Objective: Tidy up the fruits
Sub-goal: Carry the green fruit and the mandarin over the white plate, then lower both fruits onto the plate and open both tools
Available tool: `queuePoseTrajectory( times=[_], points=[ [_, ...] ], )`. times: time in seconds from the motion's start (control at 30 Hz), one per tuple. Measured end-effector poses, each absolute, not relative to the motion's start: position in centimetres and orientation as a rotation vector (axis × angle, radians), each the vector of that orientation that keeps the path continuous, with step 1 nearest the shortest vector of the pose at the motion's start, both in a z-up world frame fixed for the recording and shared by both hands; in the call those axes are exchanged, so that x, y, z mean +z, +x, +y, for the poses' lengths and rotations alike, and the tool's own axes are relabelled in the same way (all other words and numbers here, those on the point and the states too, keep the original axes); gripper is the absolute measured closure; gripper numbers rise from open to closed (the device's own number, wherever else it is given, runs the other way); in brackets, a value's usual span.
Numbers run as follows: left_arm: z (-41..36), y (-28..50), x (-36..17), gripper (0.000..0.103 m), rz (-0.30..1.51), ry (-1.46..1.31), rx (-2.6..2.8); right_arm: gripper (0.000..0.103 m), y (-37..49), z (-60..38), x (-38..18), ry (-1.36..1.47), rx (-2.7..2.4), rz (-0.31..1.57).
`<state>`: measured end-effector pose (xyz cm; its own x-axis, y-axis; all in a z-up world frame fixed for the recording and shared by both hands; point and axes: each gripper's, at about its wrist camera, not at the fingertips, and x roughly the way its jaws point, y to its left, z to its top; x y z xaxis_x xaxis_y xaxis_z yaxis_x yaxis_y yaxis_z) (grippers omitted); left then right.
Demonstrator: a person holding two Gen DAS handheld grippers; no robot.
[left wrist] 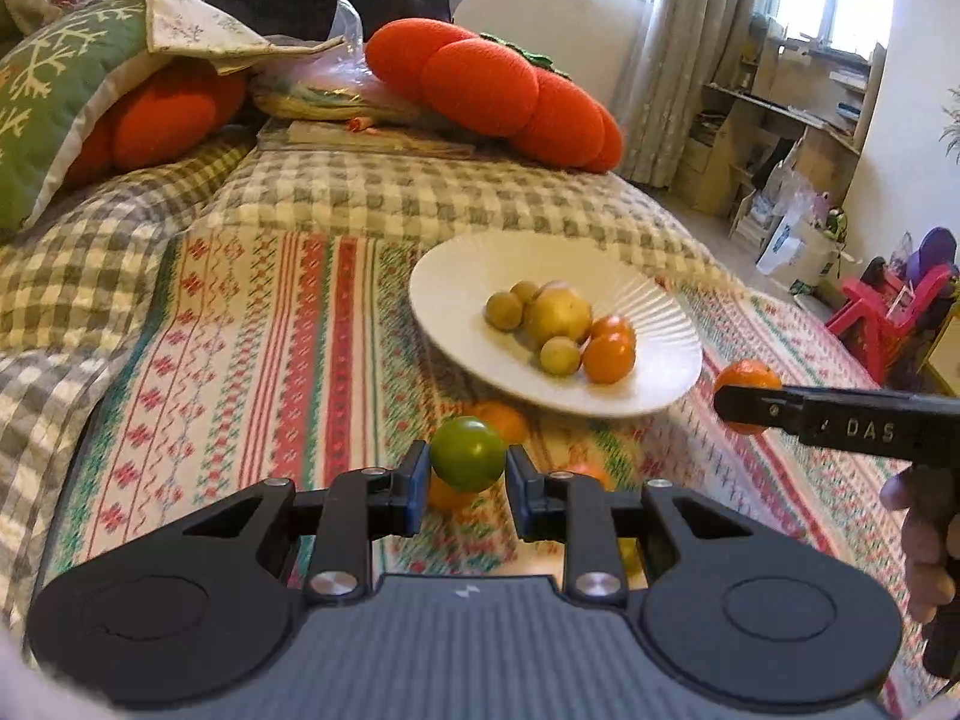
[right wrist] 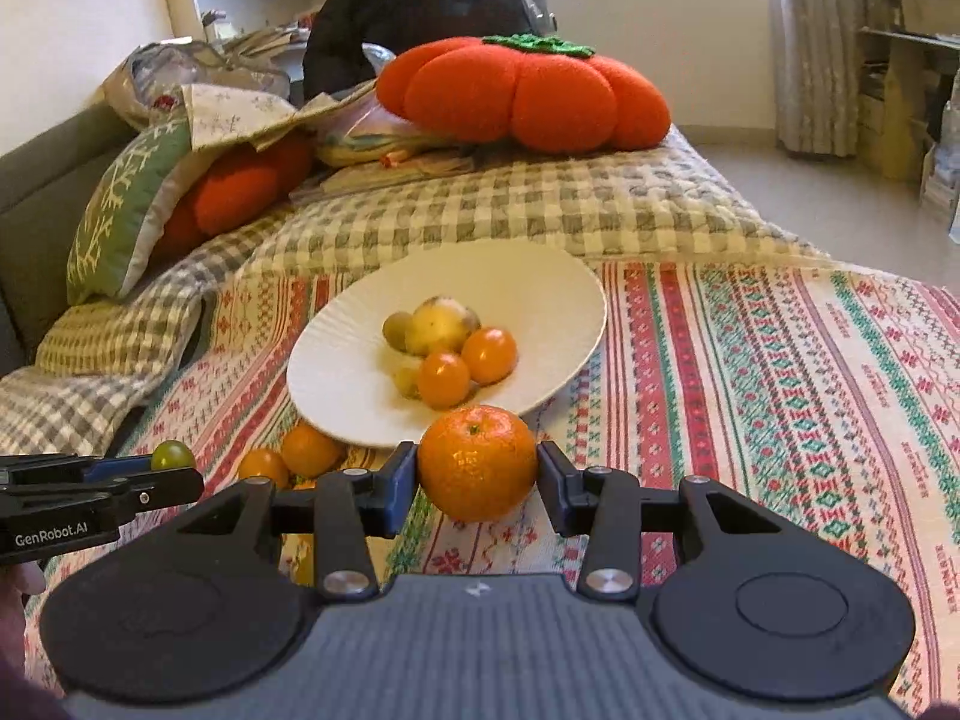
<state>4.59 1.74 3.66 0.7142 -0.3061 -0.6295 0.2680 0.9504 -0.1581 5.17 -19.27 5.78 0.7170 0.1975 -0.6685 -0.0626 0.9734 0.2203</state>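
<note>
A white plate (left wrist: 456, 276) sits on a striped cloth and holds several yellow-green fruits and two small oranges (left wrist: 609, 354). My left gripper (left wrist: 468, 468) is shut on a green fruit (left wrist: 468, 453), held above the cloth just in front of the plate. My right gripper (right wrist: 477, 471) is shut on a tangerine (right wrist: 477, 462), held at the plate's (right wrist: 336, 360) near edge. In the left wrist view the right gripper (left wrist: 744, 405) shows at right with the tangerine (left wrist: 744, 375). Loose oranges (right wrist: 309, 450) lie on the cloth beside the plate.
Orange pumpkin cushions (left wrist: 498, 90) and a green snowflake pillow (left wrist: 54, 96) lie at the back of the checkered bed cover (left wrist: 420, 192). The striped cloth (right wrist: 780, 360) extends to the right. Shelves (left wrist: 780, 120) and a red chair (left wrist: 882, 312) stand on the floor beyond.
</note>
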Motion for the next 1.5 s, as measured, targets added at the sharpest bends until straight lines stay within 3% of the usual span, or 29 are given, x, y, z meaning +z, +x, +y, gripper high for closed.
queuePoseTrajectory(
  times=[0.83,1.5],
  points=[
    [-3.3,14.3,1.7,0.086,0.731,0.01,-0.367,0.064,15.1,-21.3,4.4,0.144,0.159,0.792],
    [-4.6,15.9,1.0,0.086,0.745,0.049,-0.397,0.063,17.9,-20.1,2.8,0.091,0.21,0.835]
  ],
)
